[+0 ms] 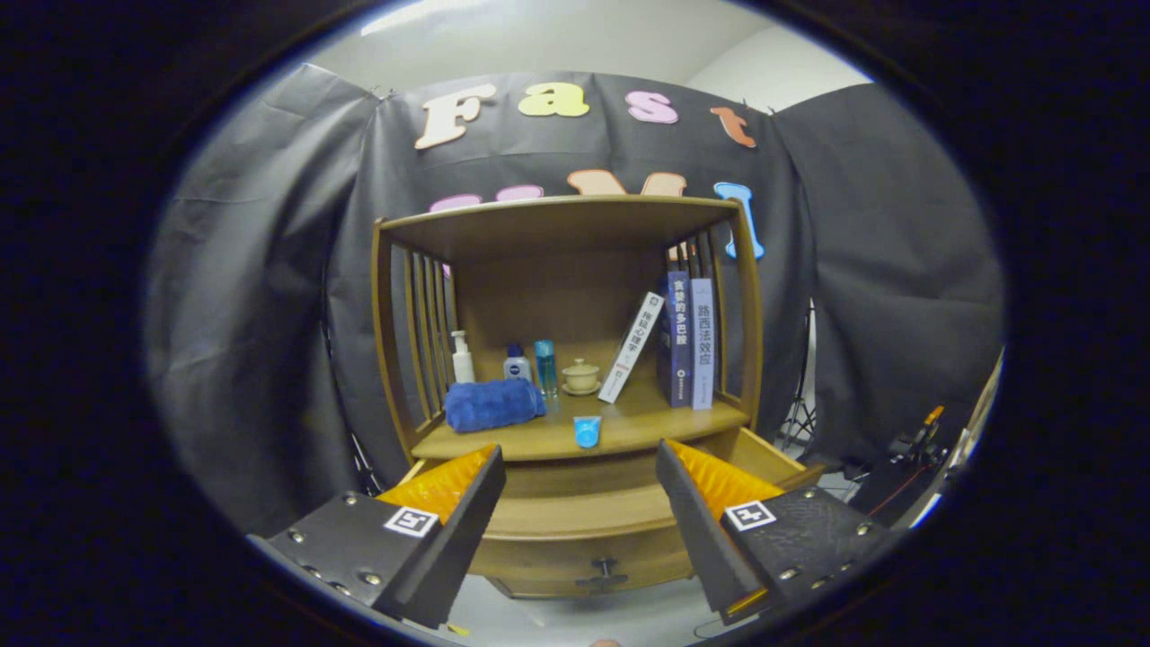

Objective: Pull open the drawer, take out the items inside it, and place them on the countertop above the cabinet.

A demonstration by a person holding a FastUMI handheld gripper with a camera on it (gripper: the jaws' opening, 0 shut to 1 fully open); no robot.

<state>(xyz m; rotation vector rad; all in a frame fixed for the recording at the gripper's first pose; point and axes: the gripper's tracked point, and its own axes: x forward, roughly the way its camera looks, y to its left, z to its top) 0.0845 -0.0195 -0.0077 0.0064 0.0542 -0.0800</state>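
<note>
Your gripper [579,490] fingers are spread wide, holding nothing. The brown wooden drawer [584,530] looks open. Next, reach inside for things.

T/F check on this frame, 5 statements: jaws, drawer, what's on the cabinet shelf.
1. The gripper has its jaws open, holding nothing. True.
2. The drawer is pushed fully shut. False: it stands pulled out toward the gripper, its front panel and handle between the jaws.
3. A rolled blue towel lies on the shelf beside the white pump bottle. True.
4. All three books stand upright. False: the white book leans against the dark blue book; only that one and the pale book stand upright.
5. The small blue cup is gripped between the jaws. False: it rests at the shelf's front edge, beyond them.
</note>
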